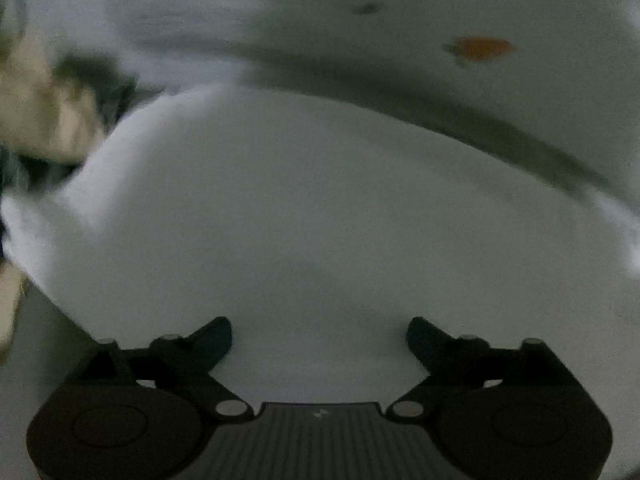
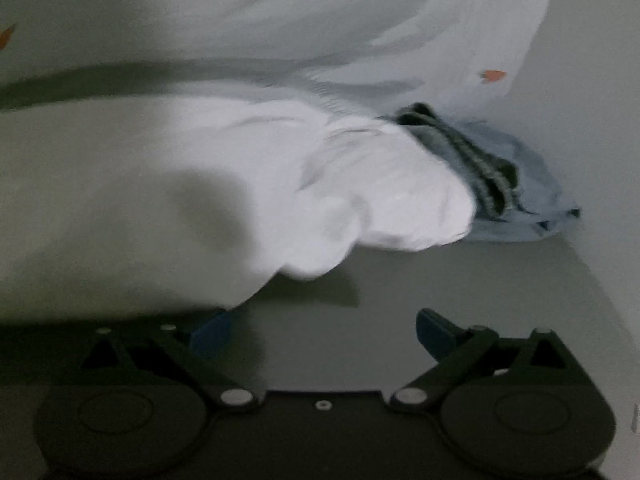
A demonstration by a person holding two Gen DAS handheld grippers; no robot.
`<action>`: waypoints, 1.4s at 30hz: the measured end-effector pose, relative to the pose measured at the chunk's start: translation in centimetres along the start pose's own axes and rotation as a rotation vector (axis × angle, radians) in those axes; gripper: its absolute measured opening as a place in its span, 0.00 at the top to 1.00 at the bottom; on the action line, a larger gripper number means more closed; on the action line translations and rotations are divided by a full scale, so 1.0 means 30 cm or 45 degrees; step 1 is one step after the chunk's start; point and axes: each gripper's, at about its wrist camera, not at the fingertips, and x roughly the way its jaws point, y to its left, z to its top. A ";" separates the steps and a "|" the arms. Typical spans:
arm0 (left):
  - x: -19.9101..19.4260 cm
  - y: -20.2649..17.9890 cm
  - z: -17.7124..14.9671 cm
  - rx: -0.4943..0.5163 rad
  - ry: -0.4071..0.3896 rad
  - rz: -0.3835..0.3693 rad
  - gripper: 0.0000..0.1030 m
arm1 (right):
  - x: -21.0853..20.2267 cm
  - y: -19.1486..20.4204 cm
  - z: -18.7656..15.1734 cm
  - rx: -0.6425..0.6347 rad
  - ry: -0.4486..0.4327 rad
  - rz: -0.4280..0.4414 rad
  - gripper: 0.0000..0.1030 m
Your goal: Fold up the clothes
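Observation:
A white garment (image 1: 260,208) fills the left wrist view as a smooth, blurred mound. My left gripper (image 1: 319,340) hovers over its near edge, jaws wide apart with nothing between them. In the right wrist view the same white garment (image 2: 248,184) lies bunched across the left and middle, its rumpled end pointing right. My right gripper (image 2: 323,332) is open beside the garment's lower edge; the cloth overhangs its left blue fingertip (image 2: 212,330) without being pinched.
A light blue garment (image 2: 528,200) with a dark striped band (image 2: 460,152) lies at the right behind the white one. A white sheet with small orange prints (image 1: 482,48) covers the surface beyond. Beige and dark items (image 1: 52,108) are blurred at far left.

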 end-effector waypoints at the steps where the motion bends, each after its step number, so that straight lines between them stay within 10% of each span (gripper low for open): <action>1: 0.002 -0.005 -0.002 0.030 0.012 -0.002 0.02 | -0.006 0.022 -0.009 -0.026 -0.001 0.027 0.03; 6: 0.021 0.029 0.038 -0.009 0.079 -0.020 0.00 | -0.021 0.119 0.048 -0.140 -0.106 0.071 0.03; 13: 0.026 -0.004 0.043 0.019 0.112 0.024 0.00 | -0.117 0.116 0.198 0.108 -0.407 0.082 0.03; 26: 0.037 -0.022 0.044 0.038 0.107 0.042 0.00 | 0.088 0.247 0.142 -0.261 -0.116 -0.064 0.00; 30: 0.036 -0.024 0.045 0.034 0.114 0.043 0.00 | -0.001 0.218 0.076 -0.303 -0.202 -0.145 0.00; 42: 0.044 -0.013 0.075 0.040 0.183 0.026 0.00 | -0.088 0.145 0.037 -0.354 -0.127 -0.022 0.00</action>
